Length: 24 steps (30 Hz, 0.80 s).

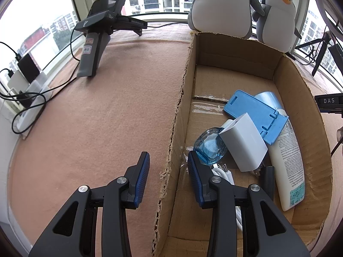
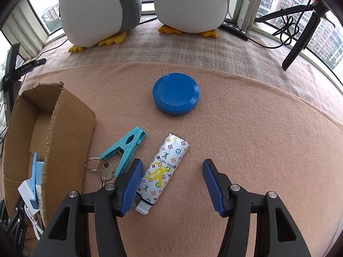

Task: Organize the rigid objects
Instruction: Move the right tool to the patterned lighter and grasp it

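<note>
A cardboard box (image 1: 298, 98) holds a blue phone stand (image 1: 253, 111), a white charger (image 1: 244, 143), a white lotion bottle (image 1: 289, 162), a clear blue glass piece (image 1: 211, 147) and a white cable (image 1: 223, 173). My left gripper (image 1: 168, 162) is open, straddling the box's torn left wall. In the right wrist view a patterned lighter (image 2: 163, 169), a teal clothes peg (image 2: 124, 150), a key on a ring (image 2: 104, 170) and a round blue lid (image 2: 176, 94) lie on the pink cloth beside the box (image 2: 64, 132). My right gripper (image 2: 172, 173) is open above the lighter's right side.
Two plush penguins (image 2: 137, 10) sit at the back by the window. A black handheld gripper device on its stand (image 1: 100, 32) and cables (image 1: 25, 105) with chargers occupy the left. A black tripod leg (image 2: 300, 42) stands at the right.
</note>
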Motion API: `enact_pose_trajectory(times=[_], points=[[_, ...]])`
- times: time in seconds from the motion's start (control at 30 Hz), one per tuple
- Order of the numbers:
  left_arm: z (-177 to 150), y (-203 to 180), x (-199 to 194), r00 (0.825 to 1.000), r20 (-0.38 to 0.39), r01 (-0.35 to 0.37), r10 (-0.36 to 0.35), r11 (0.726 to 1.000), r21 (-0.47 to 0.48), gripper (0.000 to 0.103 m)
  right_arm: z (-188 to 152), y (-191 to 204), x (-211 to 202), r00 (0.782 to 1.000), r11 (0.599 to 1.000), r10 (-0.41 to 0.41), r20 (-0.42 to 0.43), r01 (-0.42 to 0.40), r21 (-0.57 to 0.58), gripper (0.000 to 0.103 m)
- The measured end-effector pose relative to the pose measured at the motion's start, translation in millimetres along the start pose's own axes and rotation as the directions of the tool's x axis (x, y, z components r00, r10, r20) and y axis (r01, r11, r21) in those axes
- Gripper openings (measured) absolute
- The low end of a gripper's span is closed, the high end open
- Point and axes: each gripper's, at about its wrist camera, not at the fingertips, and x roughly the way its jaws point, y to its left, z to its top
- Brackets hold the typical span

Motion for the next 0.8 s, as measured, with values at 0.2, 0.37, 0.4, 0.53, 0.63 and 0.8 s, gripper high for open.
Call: enact_pose_trajectory(times=[0.2,0.37,0.4,0.53,0.63,0.8], points=[[0,1,0,1.000,0.000,-0.001,0.001,1.000,0.001,0.036,-7,-19,-3,1.000,1.000,-0.002,0.000,0.002,0.002,0.051],[0,1,0,1.000,0.000,-0.003,0.003,1.000,0.003,0.036,-5,-23,-3,1.000,1.000,0.005,0.006,-0.005,0.006,0.049],[0,0,0,1.000,0.000,-0.003,0.003,1.000,0.004,0.036,-4,-21,-2,1.000,1.000,-0.003,0.007,0.003,-0.003,0.048],[0,0,0,1.000,0.000,-0.002,0.002,1.000,0.002,0.036,-4,-17,-2,1.000,1.000,-0.011,0.010,0.011,-0.024,0.041],[0,0,0,1.000,0.000,-0.002,0.002,1.000,0.002,0.036,-3,-17,-3,1.000,0.999,-0.010,0.009,0.011,-0.037,0.031],[0,0,0,1.000,0.000,-0.001,0.001,1.000,0.003,0.036,-4,-21,-4,1.000,0.999,-0.004,0.002,0.004,-0.035,0.021]])
